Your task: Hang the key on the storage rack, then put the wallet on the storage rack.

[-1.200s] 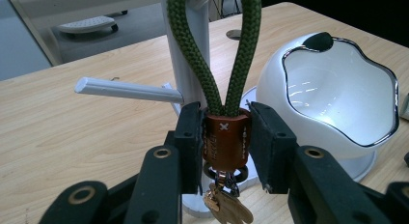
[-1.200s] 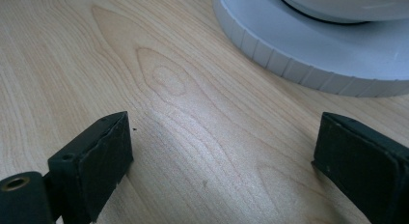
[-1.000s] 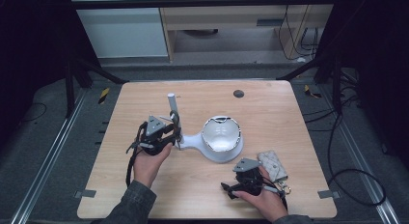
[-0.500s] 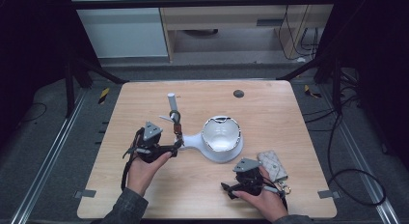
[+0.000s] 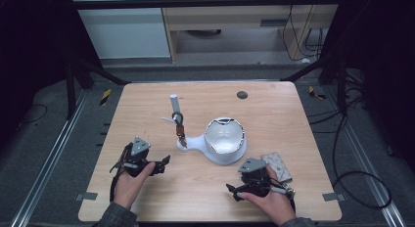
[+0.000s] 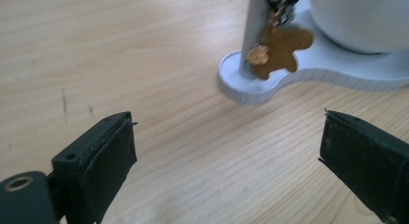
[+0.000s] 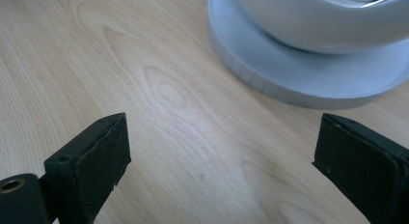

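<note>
Both grippers spread wide (nothing between), left gripper (image 5: pixel 164 162) having just opened at seven o'clock of gingerbread charm (image 6: pixel 281 49), right gripper (image 5: pixel 235 192) at five.

A brown gingerbread-man charm (image 6: pixel 282 51) hung from a clip against the upright white post (image 5: pixel 174 111) of a white stand (image 5: pixel 195 143), whose flat base lay mid-tabletop and carried a white bowl (image 5: pixel 224 137).

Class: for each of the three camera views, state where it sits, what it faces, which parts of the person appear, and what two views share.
High view: above the table, looking down; forearms, both hands.
Left gripper view: on the left tongs, facing the gingerbread charm; open jaws.
Right gripper view: on the right tongs, facing the white stand; open jaws.
Shared: stand base.
</note>
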`<state>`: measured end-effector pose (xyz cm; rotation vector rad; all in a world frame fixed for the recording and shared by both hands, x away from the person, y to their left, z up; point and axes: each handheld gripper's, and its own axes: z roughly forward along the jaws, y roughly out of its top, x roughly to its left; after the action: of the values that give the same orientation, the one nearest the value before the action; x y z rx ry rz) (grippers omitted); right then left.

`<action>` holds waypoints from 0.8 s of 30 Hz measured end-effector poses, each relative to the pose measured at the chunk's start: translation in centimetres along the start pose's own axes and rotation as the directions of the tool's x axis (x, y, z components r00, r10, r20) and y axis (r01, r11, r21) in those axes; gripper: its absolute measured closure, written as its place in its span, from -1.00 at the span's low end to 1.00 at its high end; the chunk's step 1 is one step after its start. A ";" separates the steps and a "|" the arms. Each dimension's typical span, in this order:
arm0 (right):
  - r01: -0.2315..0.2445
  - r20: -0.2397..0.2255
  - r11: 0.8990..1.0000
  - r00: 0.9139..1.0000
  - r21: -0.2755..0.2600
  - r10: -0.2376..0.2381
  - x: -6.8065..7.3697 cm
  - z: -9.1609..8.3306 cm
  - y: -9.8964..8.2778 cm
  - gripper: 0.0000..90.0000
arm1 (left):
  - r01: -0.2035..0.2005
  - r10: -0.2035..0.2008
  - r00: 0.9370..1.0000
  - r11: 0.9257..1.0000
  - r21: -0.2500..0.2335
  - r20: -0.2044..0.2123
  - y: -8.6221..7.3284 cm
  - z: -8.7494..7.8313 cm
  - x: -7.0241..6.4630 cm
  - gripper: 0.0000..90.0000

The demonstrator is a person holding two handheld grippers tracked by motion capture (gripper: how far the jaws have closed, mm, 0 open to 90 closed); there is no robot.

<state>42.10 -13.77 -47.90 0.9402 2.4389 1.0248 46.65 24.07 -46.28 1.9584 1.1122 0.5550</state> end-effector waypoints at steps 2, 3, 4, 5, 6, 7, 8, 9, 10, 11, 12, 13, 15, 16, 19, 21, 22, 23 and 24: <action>0.017 0.015 1.000 1.000 0.016 -0.017 -0.6 -1.0 0.4 -0.89 | 0.003 -0.003 1.000 1.000 0.002 0.003 -0.6 0.0 0.5 -0.88; 0.021 0.017 1.000 1.000 0.020 -0.021 -0.9 -1.5 0.5 -0.88 | -0.004 0.004 1.000 1.000 0.008 0.006 -0.8 0.0 0.7 -0.88; 0.025 0.023 0.999 0.999 0.024 -0.026 -1.2 -2.0 0.7 -0.88 | -0.004 0.004 1.000 1.000 0.016 0.003 -1.0 0.1 0.8 -0.88; 0.024 0.028 0.999 0.999 0.029 -0.025 -1.6 -2.6 0.8 -0.87 | 0.001 -0.001 1.000 1.000 0.023 0.001 -1.2 0.1 1.0 -0.88; 0.027 0.038 0.999 0.999 0.037 -0.028 -2.0 -3.0 0.9 -0.86 | 0.004 -0.004 1.000 1.000 0.024 0.005 -1.4 0.1 1.1 -0.88; 0.022 0.050 0.999 0.998 0.043 -0.024 -2.3 -3.5 1.0 -0.85 | 0.003 -0.004 1.000 1.000 0.029 0.005 -1.5 0.2 1.2 -0.88; 0.020 0.058 0.999 0.998 0.050 -0.023 -2.7 -4.0 1.0 -0.85 | 0.002 -0.003 1.000 0.999 0.036 0.004 -1.6 0.2 1.3 -0.88; 0.018 0.070 0.998 0.997 0.058 -0.022 -3.1 -4.4 1.0 -0.85 | -0.003 0.003 1.000 0.999 0.044 0.002 -1.8 0.2 1.3 -0.88; 0.018 0.070 0.998 0.997 0.058 -0.022 -3.1 -4.4 1.0 -0.85 | -0.003 0.003 1.000 0.999 0.044 0.002 -1.8 0.2 1.3 -0.88; 0.001 0.098 0.998 0.995 0.067 -0.008 -3.9 -5.3 1.1 -0.84 | -0.004 0.004 1.000 0.998 0.056 -0.002 -2.1 0.4 1.4 -0.88; -0.008 0.105 0.998 0.994 0.068 0.001 -4.1 -5.5 1.0 -0.84 | -0.002 0.002 1.000 0.998 0.061 0.001 -2.2 0.6 1.4 -0.88; -0.018 0.115 0.997 0.993 0.071 0.010 -4.5 -5.8 1.0 -0.84 | -0.005 0.005 1.000 0.997 0.074 0.002 -2.4 0.7 1.4 -0.88; -0.037 0.126 0.996 0.992 0.083 0.026 -5.1 -6.2 0.8 -0.82 | -0.004 0.004 1.000 0.995 0.098 0.002 -2.7 1.0 1.5 -0.88; -0.048 0.134 0.993 0.990 0.105 0.033 -5.6 -6.4 0.7 -0.82 | -0.008 0.008 1.000 0.994 0.107 0.002 -2.8 1.1 1.5 -0.88; -0.071 0.145 0.988 0.988 0.137 0.051 -6.2 -6.7 0.6 -0.82 | -0.009 0.010 1.000 0.993 0.116 -0.005 -2.9 1.2 1.5 -0.88; -0.089 0.144 0.980 0.987 0.180 0.064 -7.0 -6.9 0.4 -0.79 | -0.008 0.009 1.000 0.992 0.128 -0.003 -3.0 1.4 1.5 -0.88; -0.099 0.147 0.975 0.987 0.198 0.070 -7.2 -6.9 0.4 -0.79 | -0.009 0.009 1.000 0.991 0.134 -0.002 -3.0 1.5 1.5 -0.88; -0.099 0.147 0.975 0.987 0.198 0.070 -7.2 -6.9 0.4 -0.79 | -0.009 0.009 1.000 0.991 0.134 -0.002 -3.0 1.5 1.5 -0.88; -0.114 0.146 0.965 0.986 0.236 0.081 -7.6 -6.8 0.2 -0.77 | -0.012 0.012 1.000 0.990 0.140 0.001 -3.1 1.5 1.5 -0.88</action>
<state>44.21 -22.32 -42.71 1.1784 2.4624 0.6742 46.88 25.62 -49.72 2.0861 1.1673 0.4951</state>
